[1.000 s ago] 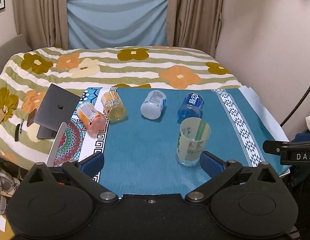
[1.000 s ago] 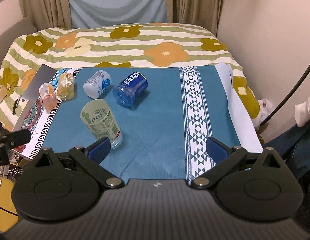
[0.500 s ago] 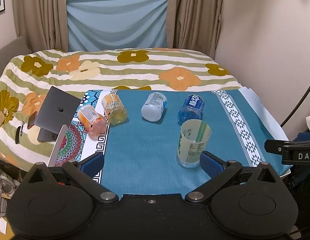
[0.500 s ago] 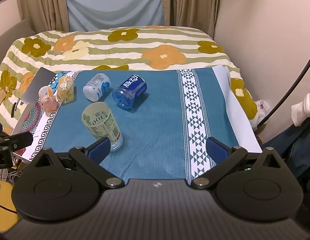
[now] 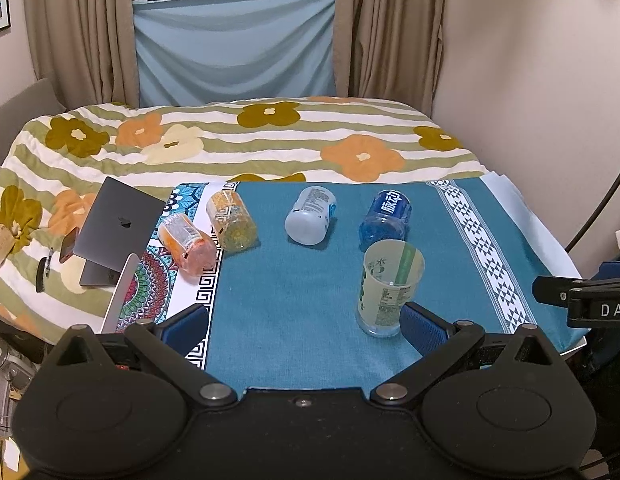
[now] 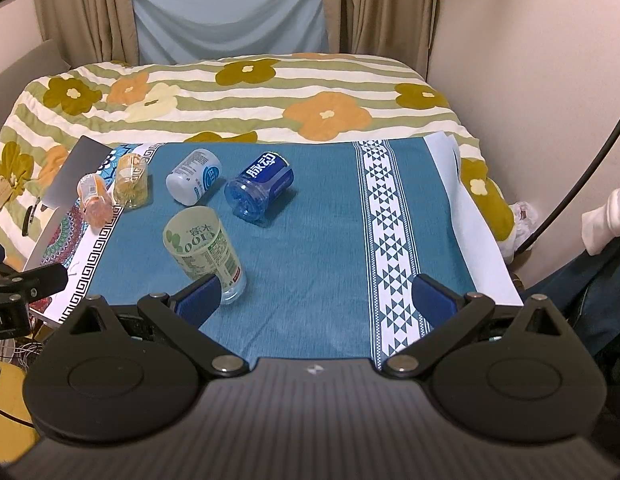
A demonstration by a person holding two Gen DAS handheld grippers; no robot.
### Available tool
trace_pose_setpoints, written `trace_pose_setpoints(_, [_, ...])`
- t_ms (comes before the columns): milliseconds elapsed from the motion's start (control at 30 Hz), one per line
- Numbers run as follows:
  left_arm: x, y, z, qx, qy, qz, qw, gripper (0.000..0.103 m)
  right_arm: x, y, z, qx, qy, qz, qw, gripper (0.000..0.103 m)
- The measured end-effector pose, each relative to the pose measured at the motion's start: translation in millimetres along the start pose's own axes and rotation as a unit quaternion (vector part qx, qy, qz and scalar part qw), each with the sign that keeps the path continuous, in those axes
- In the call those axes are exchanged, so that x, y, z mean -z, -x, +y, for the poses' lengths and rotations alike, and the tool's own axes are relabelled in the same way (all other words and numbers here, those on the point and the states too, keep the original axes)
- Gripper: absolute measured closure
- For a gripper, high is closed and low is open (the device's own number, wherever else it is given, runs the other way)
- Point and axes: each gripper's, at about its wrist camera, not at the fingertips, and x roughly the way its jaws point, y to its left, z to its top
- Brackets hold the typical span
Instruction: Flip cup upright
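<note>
A pale green cup [image 5: 387, 286] stands upright, mouth up, on the blue cloth [image 5: 294, 320]. It also shows in the right wrist view [image 6: 204, 252]. Behind it four cups lie on their sides: a blue one [image 5: 385, 216], a white one [image 5: 311, 220], a yellow one [image 5: 231, 220] and an orange one [image 5: 186, 243]. My left gripper [image 5: 304, 322] is open and empty; its right finger sits just beside the green cup's base. My right gripper [image 6: 317, 300] is open and empty, with its left finger in front of the green cup.
A grey laptop [image 5: 114, 228] rests at the table's left edge on a patterned mat [image 5: 150, 280]. A flowered bedspread [image 5: 270, 140] lies behind the table. A wall [image 5: 529, 80] is at the right. The other gripper's black bracket [image 5: 581, 296] shows at the right edge.
Both grippers have drawn back and risen slightly, so the table looks lower and farther. The green cup stays upright in place. No cup has moved.
</note>
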Motion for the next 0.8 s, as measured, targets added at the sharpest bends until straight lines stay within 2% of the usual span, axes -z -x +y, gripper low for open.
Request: trace_pose_setpoints(800, [0.2,2.9,-2.5,-0.007,-0.004,-0.003,1.0,0.0,-7.2,3.8,-1.6,-0.002,0.001,-0.004,1.0,0.0])
